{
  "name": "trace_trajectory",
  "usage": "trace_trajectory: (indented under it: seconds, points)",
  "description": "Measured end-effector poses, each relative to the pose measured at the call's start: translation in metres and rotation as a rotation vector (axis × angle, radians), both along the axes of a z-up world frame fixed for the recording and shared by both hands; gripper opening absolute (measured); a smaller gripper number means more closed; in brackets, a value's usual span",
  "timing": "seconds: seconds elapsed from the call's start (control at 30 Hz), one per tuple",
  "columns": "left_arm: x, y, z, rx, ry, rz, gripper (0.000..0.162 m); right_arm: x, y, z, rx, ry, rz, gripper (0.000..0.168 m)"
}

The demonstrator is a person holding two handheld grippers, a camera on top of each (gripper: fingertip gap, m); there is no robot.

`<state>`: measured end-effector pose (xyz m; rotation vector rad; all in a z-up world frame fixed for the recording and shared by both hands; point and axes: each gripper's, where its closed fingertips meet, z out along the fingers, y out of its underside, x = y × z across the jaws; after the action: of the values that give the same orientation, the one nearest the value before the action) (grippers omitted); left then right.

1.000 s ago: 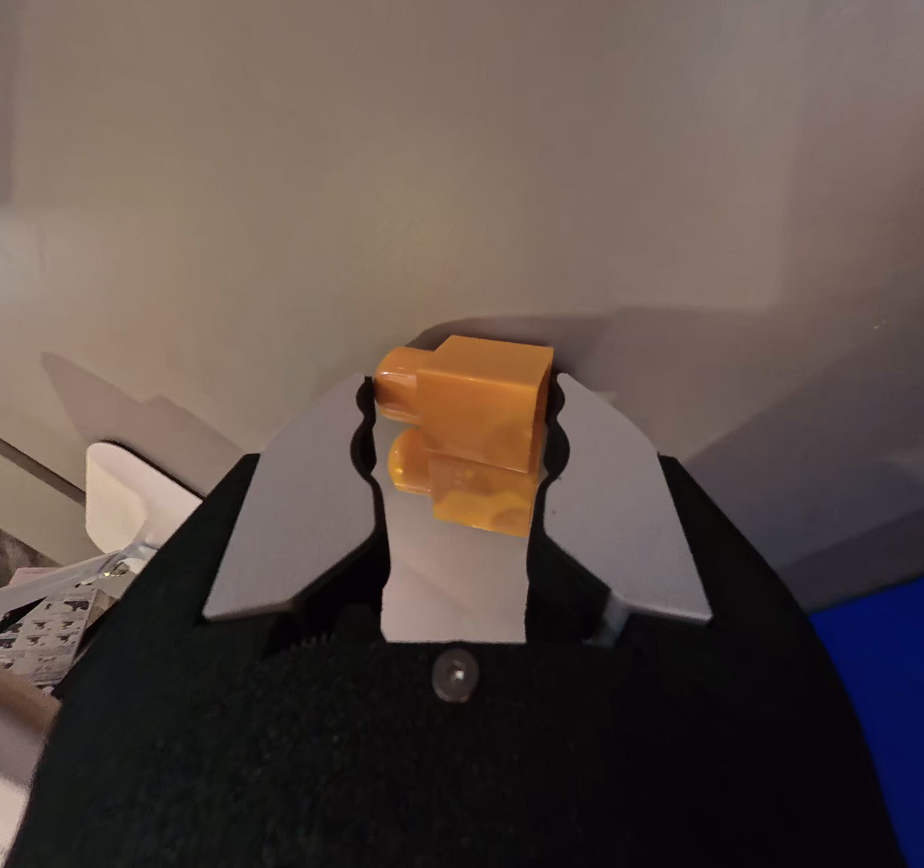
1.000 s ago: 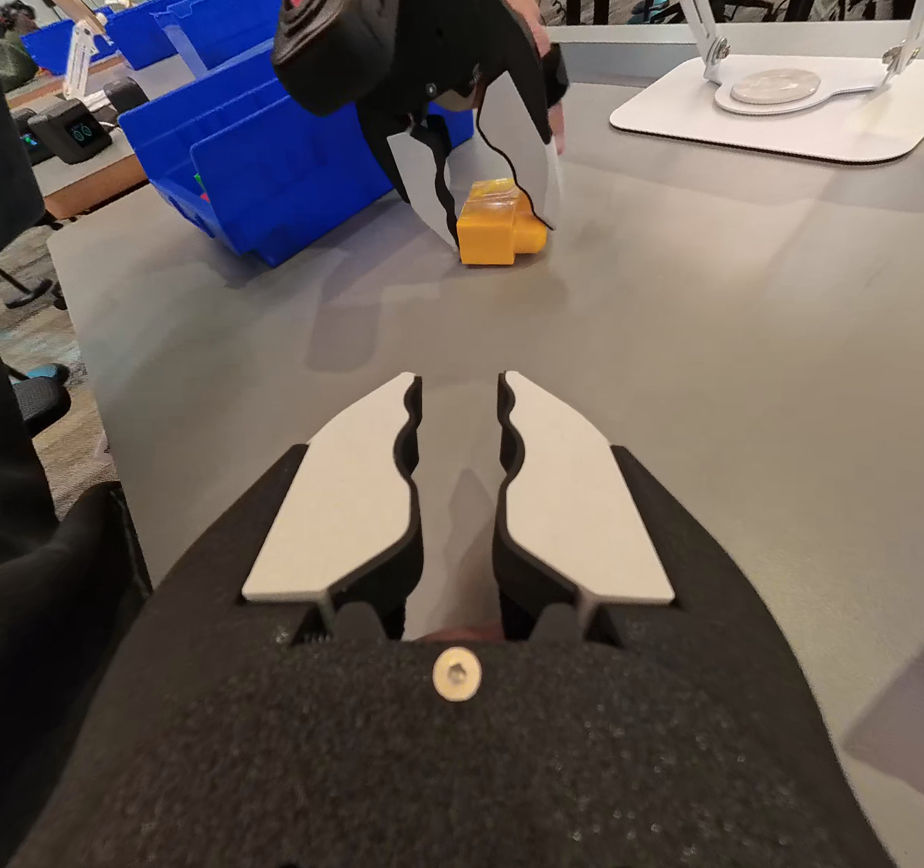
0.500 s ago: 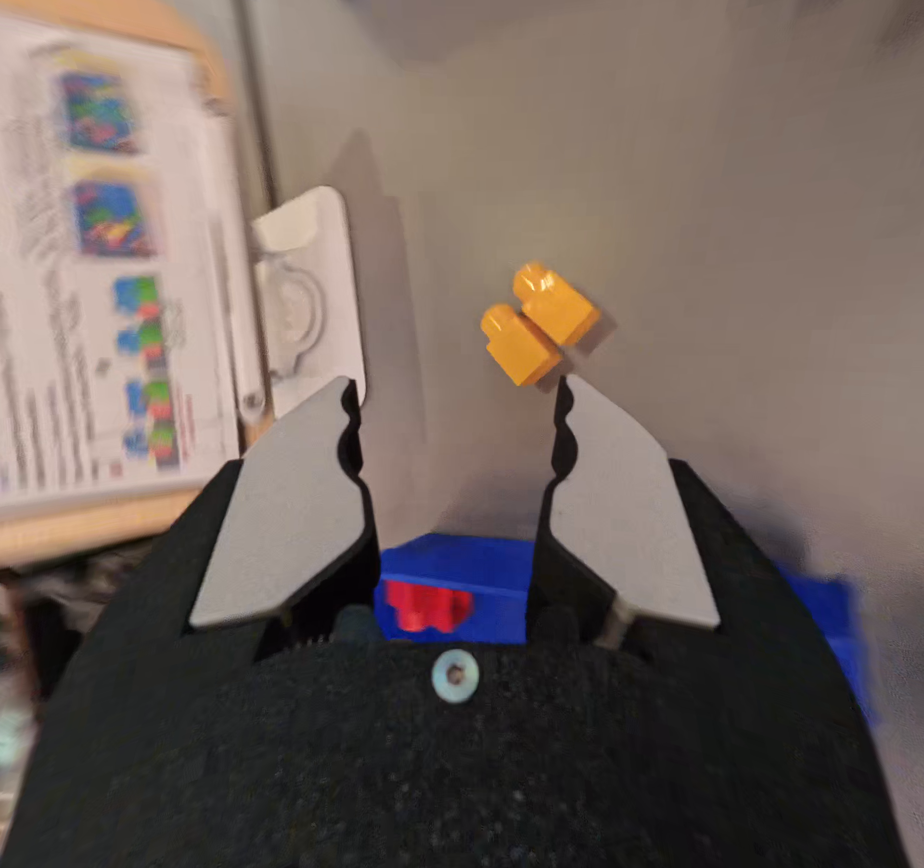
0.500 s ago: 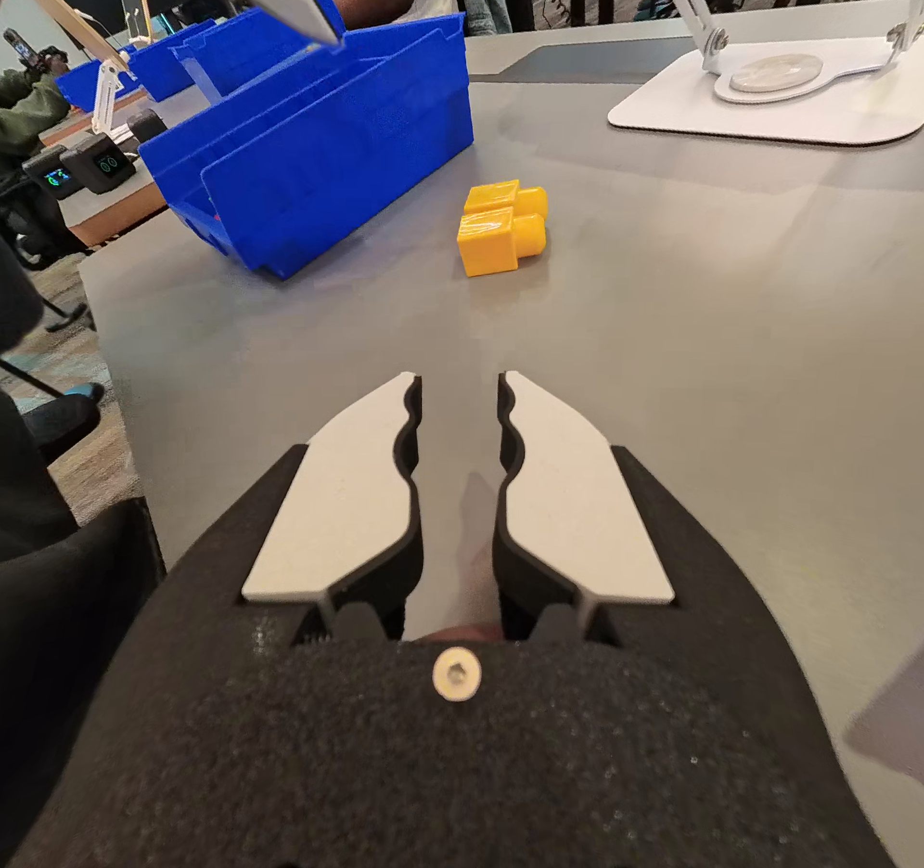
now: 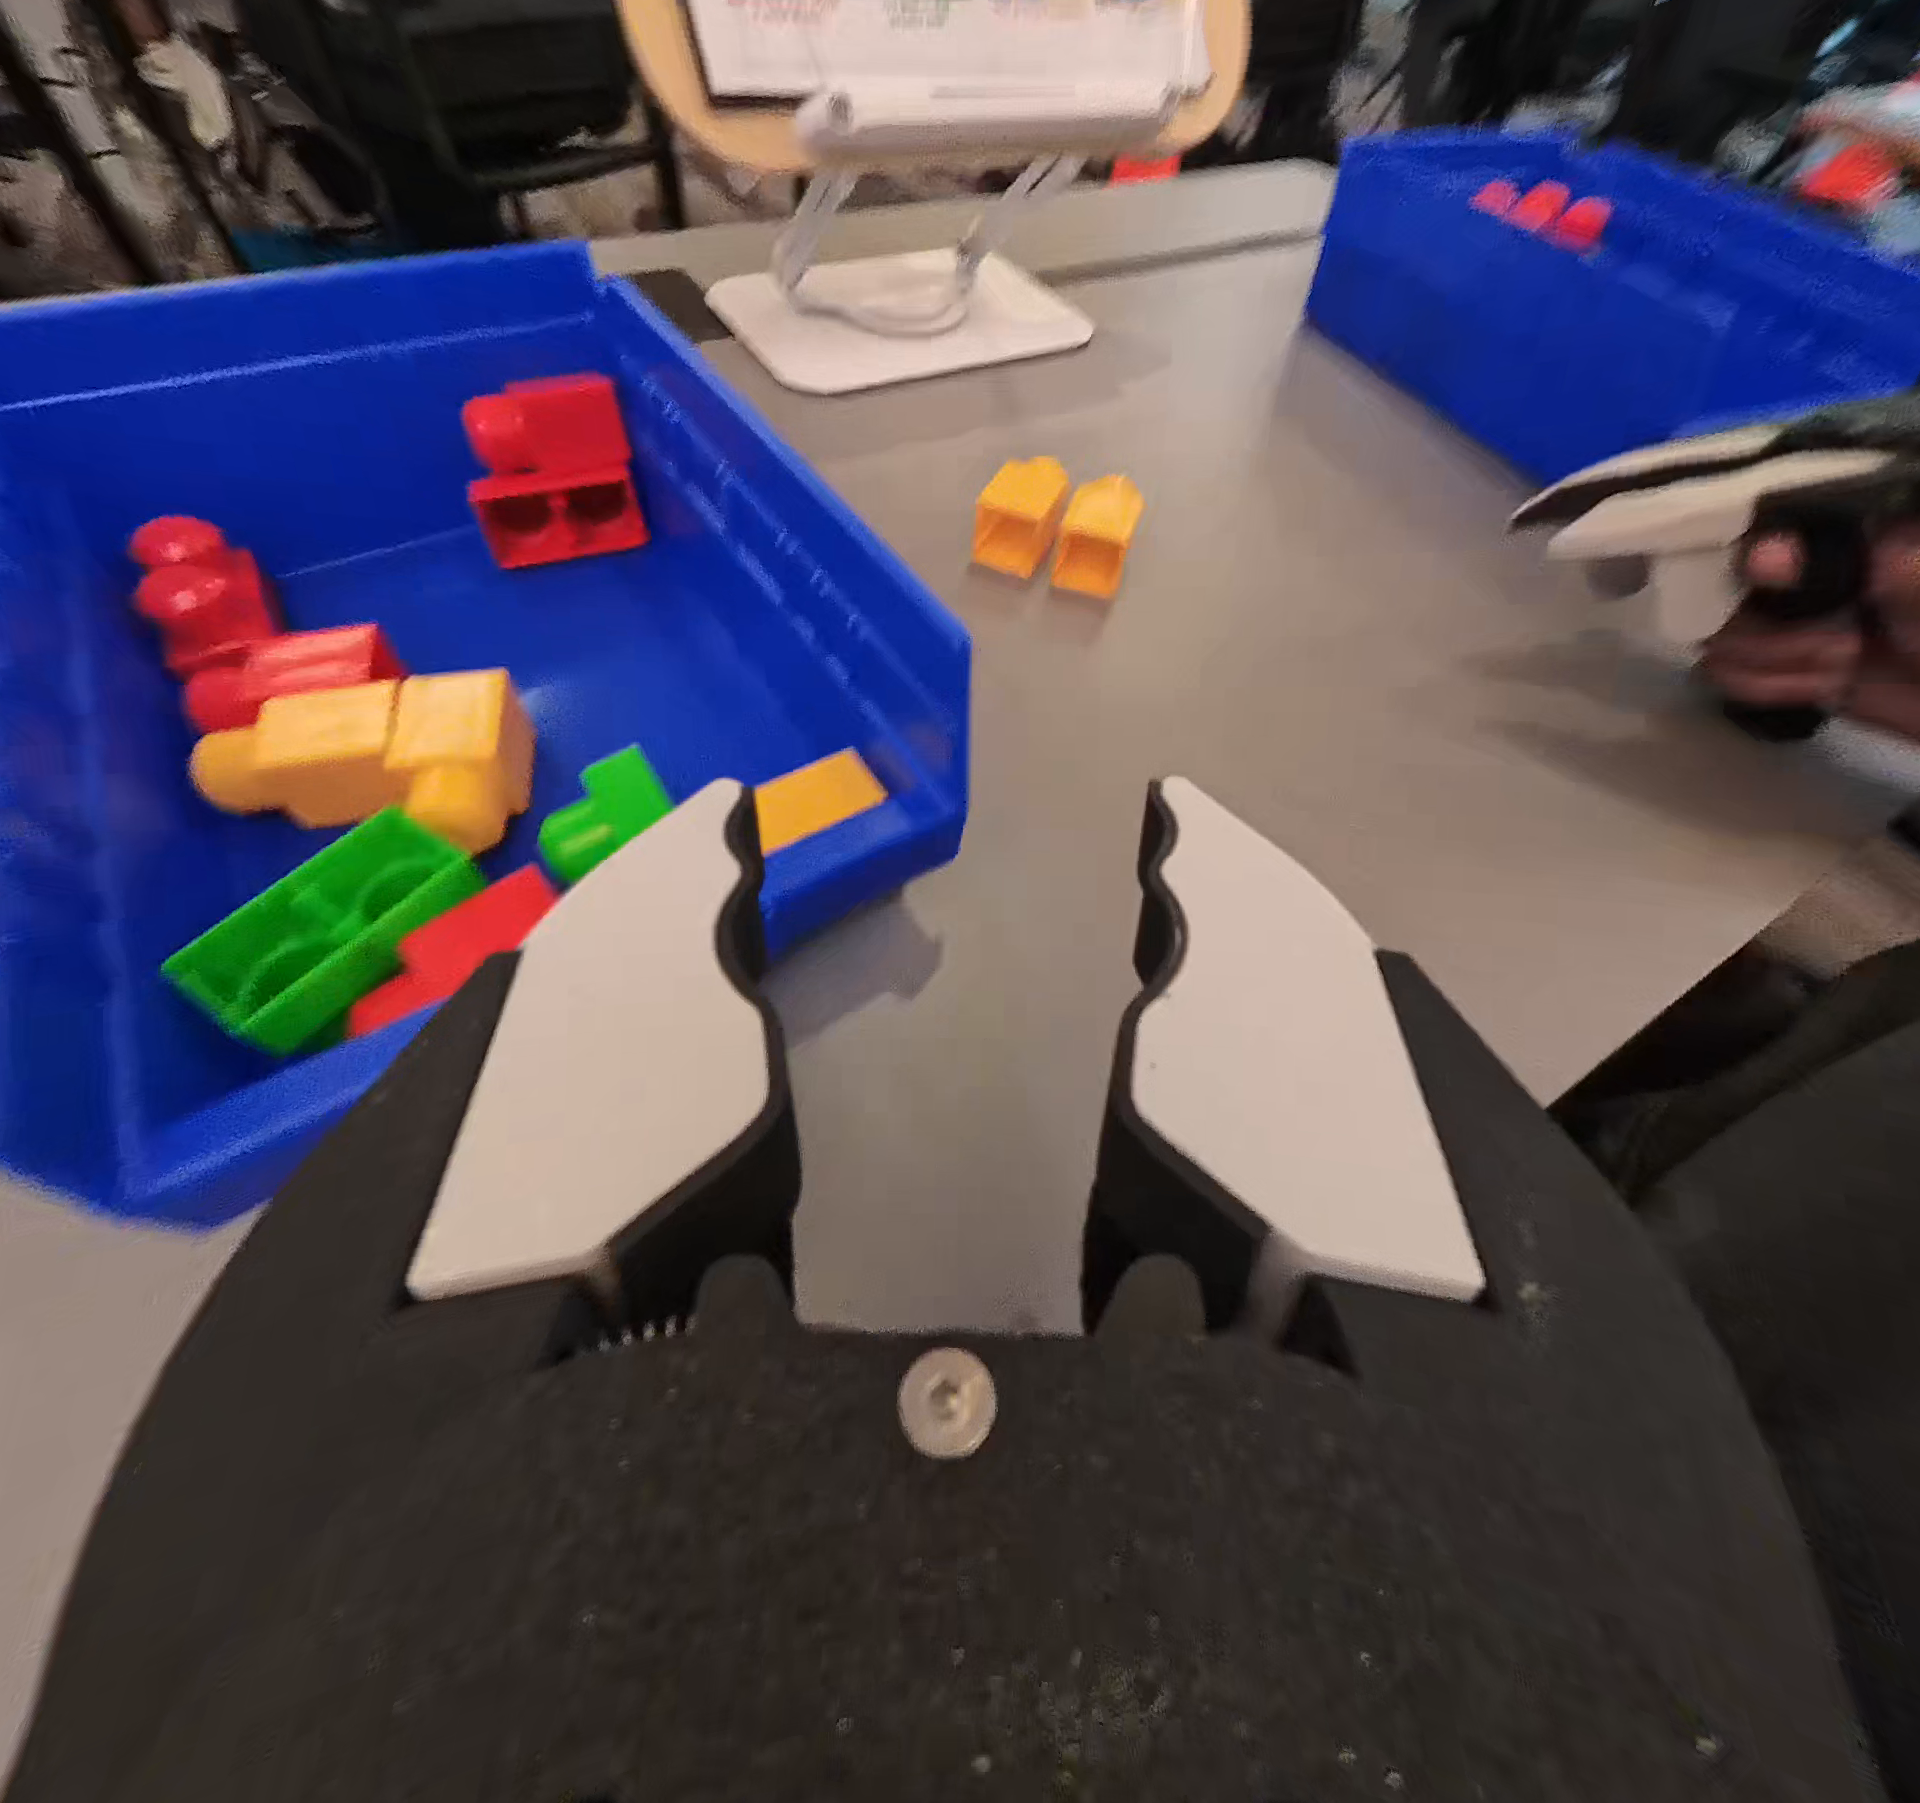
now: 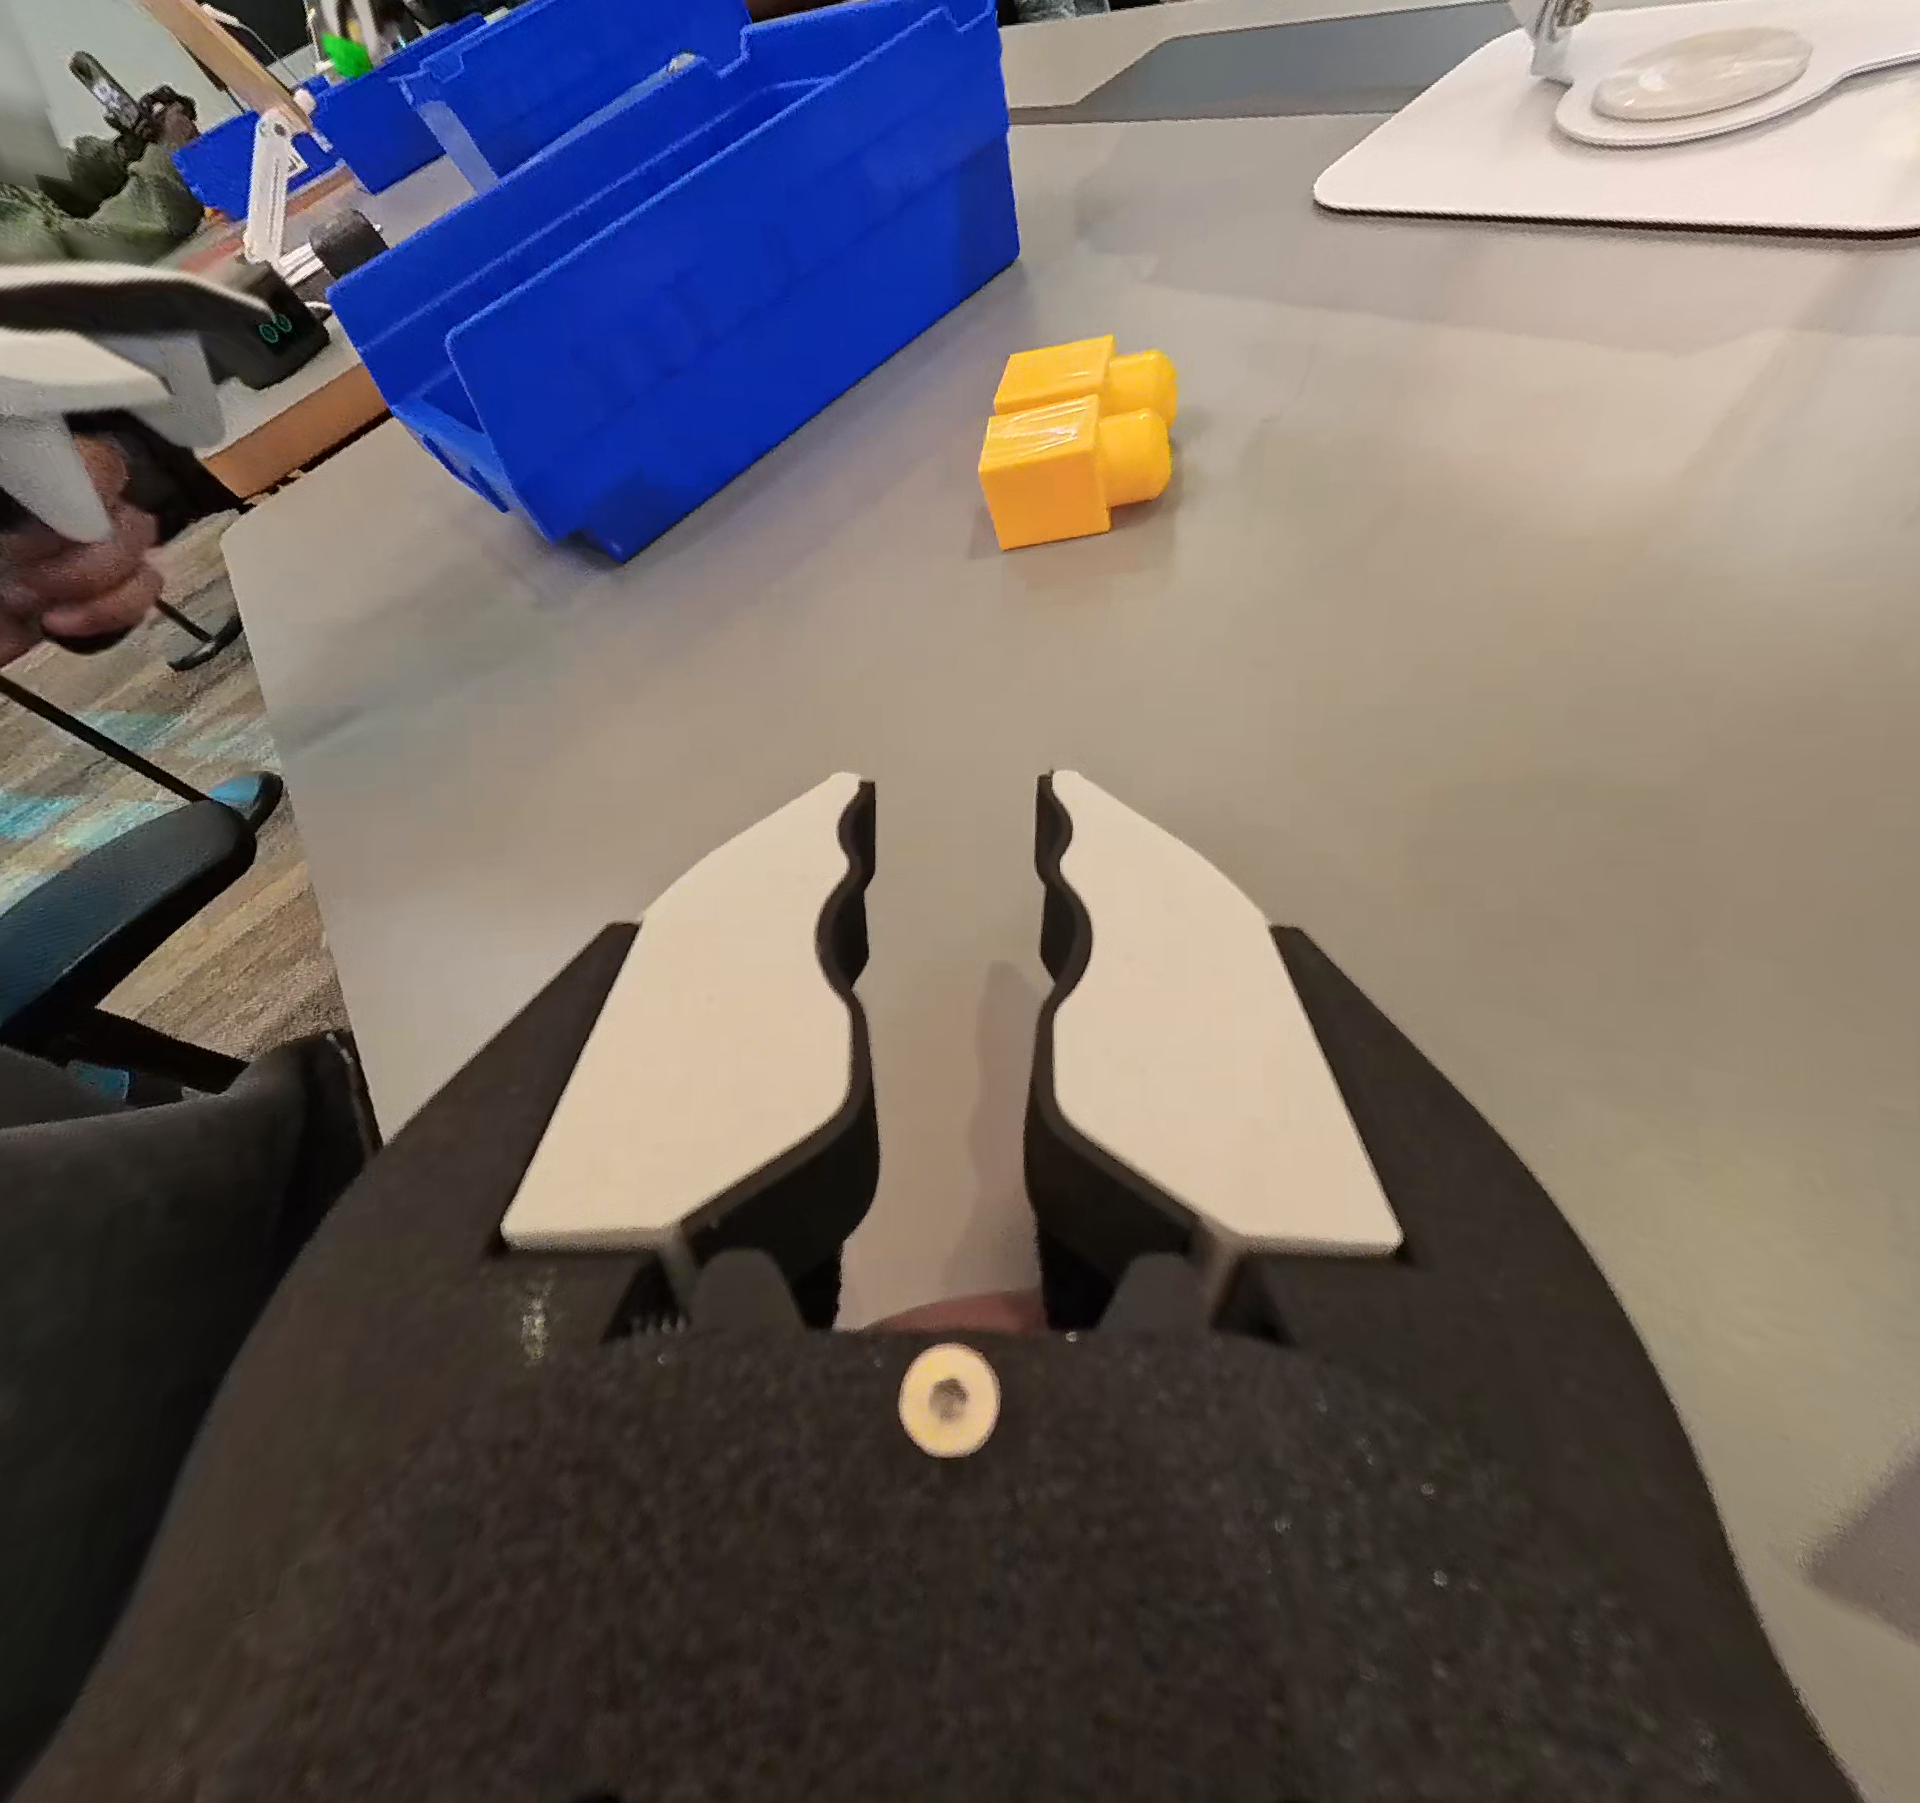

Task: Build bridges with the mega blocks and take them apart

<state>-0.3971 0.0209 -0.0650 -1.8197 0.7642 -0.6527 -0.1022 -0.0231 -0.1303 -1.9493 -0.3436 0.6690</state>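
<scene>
Two orange blocks [image 5: 1055, 527] lie side by side on the grey table [image 5: 1299, 818], to the right of a blue bin [image 5: 727, 548] that holds several red, orange and green blocks. They also show in the right wrist view [image 6: 1075, 439]. My left gripper [image 5: 945, 818] is open and empty, held above the table near the bin's front right corner. My right gripper [image 6: 956, 808] is open and empty, low over the table in front of the orange blocks. It also shows at the right edge of the left wrist view [image 5: 1704, 506].
A second blue bin [image 5: 1579, 330] with red blocks stands at the back right. A white stand [image 5: 904, 309] holding a picture board is behind the blocks; its base also shows in the right wrist view [image 6: 1621, 132]. People and other bins are beyond the table. Left tips to right tips: about 30 cm.
My left gripper let go of an orange block beside the other one, opened, and pulled up and back towards the bin. The right gripper stayed still.
</scene>
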Motion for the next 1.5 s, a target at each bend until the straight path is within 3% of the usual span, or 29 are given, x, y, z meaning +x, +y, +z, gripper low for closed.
trace_trajectory:
  seconds: [0.17, 0.3, 0.67, 0.87, 1.1, 1.27, 1.37, 1.43, 1.5]
  points:
    - [-0.008, -0.008, -0.022, -0.126, 0.127, -0.004, 0.075, -0.004, 0.0, 0.0, -0.001, -0.003, 0.007, 0.029]
    - [-0.003, 0.006, -0.034, -0.115, 0.268, -0.049, 0.076, -0.004, -0.001, -0.001, 0.002, -0.021, 0.005, 0.029]
    - [-0.032, 0.143, -0.021, -0.069, 0.628, 0.081, 0.074, -0.003, -0.001, -0.002, -0.001, -0.034, 0.005, 0.029]
    - [-0.004, 0.207, -0.021, -0.1, 0.614, 0.015, 0.074, -0.002, -0.001, -0.002, -0.005, -0.021, 0.005, 0.029]
    - [0.036, 0.275, -0.057, -0.174, 0.683, -0.078, 0.074, -0.006, -0.003, -0.003, 0.002, -0.059, 0.008, 0.029]
    - [0.036, 0.282, -0.088, -0.285, 0.733, -0.156, 0.074, -0.01, -0.003, -0.006, -0.002, -0.092, 0.02, 0.029]
    - [0.038, 0.283, -0.104, -0.291, 0.756, -0.188, 0.069, -0.01, -0.003, -0.006, -0.004, -0.089, 0.022, 0.029]
    - [0.042, 0.281, -0.111, -0.306, 0.742, -0.215, 0.044, -0.009, -0.003, -0.006, -0.007, -0.08, 0.021, 0.029]
    - [0.043, 0.281, -0.115, -0.299, 0.746, -0.218, 0.038, -0.008, -0.003, -0.006, -0.008, -0.073, 0.019, 0.029]
